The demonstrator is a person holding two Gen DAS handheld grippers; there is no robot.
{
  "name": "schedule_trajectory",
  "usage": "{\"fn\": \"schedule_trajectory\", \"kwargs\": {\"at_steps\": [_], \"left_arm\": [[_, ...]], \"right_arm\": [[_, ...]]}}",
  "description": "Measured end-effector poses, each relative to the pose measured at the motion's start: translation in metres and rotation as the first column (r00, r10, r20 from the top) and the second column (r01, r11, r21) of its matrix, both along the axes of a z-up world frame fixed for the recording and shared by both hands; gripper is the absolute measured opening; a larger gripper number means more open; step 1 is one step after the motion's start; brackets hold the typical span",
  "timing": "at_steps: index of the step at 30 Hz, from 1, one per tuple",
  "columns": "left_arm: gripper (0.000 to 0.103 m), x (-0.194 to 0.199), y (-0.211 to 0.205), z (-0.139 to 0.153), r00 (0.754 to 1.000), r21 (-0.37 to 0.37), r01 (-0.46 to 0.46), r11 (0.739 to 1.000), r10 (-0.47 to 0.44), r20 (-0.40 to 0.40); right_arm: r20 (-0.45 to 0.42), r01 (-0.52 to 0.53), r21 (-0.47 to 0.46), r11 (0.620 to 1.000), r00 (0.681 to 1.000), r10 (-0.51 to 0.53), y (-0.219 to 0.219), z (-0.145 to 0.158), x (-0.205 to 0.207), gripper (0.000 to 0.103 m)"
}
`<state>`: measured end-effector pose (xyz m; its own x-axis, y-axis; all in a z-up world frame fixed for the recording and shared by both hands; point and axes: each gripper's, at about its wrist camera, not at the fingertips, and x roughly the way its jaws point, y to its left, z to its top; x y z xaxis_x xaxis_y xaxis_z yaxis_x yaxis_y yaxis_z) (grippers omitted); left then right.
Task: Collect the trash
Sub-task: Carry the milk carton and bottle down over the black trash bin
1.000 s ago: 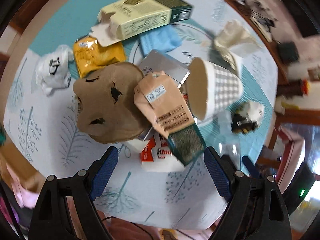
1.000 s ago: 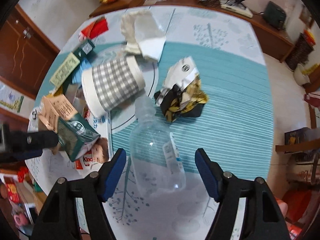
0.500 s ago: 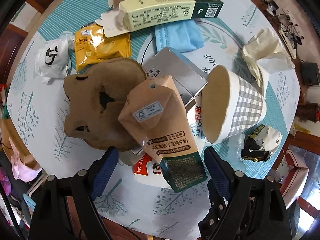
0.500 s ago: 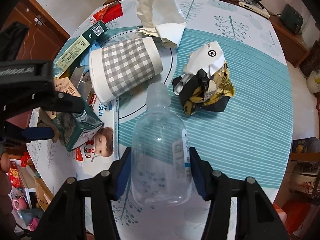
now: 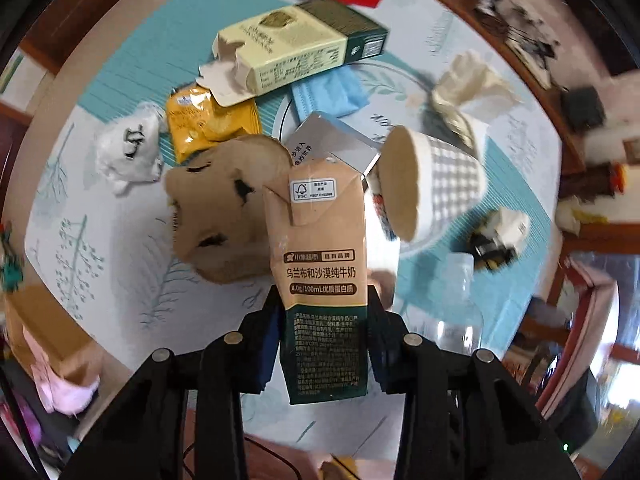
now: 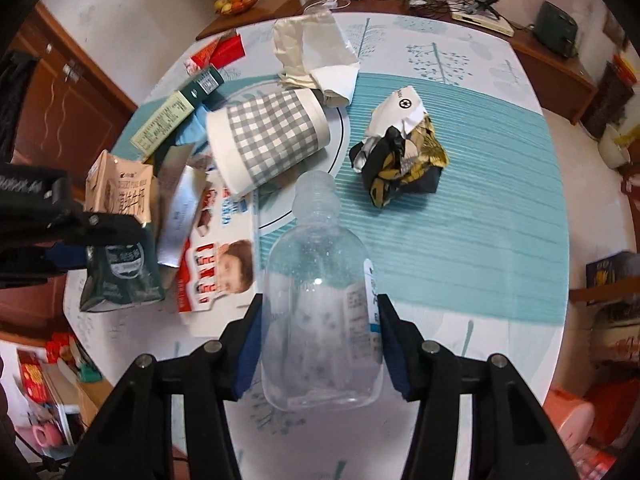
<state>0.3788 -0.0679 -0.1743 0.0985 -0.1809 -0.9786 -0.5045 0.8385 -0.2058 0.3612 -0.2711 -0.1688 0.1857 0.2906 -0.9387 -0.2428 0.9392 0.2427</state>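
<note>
The milk carton [image 5: 320, 280] sits clamped in the closing left hand-held gripper [image 5: 323, 332], bottle [image 6: 320, 312] in the right [image 6: 320, 344].

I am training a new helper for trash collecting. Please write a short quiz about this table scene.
1. True or false: the left tongs grip a milk carton.
2. What do the right tongs hold? A) checked paper cup B) clear plastic bottle C) blue face mask
3. Fill in: the checked paper cup lies on its ____.

Key: 1 true; 2 B, the clear plastic bottle; 3 side.
</note>
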Motion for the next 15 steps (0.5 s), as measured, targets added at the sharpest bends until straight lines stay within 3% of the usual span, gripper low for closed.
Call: {"fn": "schedule_trajectory", "kwargs": {"at_steps": [6,12,15], "left_arm": [[0.037,-0.043,0.013,0.041,0.975,-0.018,0.199,0.980,-0.197,0.103],[0.037,-0.090,0.030,0.078,0.898,-0.015,0.399,0.917,-0.387,0.208],[0.037,-0.114,0.042,0.097,0.853,-0.012,0.479,0.878,-0.462,0.243]], "right_arm": [[0.034,0.111,0.063,0.992,0.993,-0.114,-0.001,0.034,-0.041,0.053],[0.098,0.259,0.125,0.958,0.957,-0.272,0.007,0.079,-0.102,0.053],[0.149,0.334,0.161,0.929,0.922,-0.357,0.020,0.105,-0.139,0.053]]}}
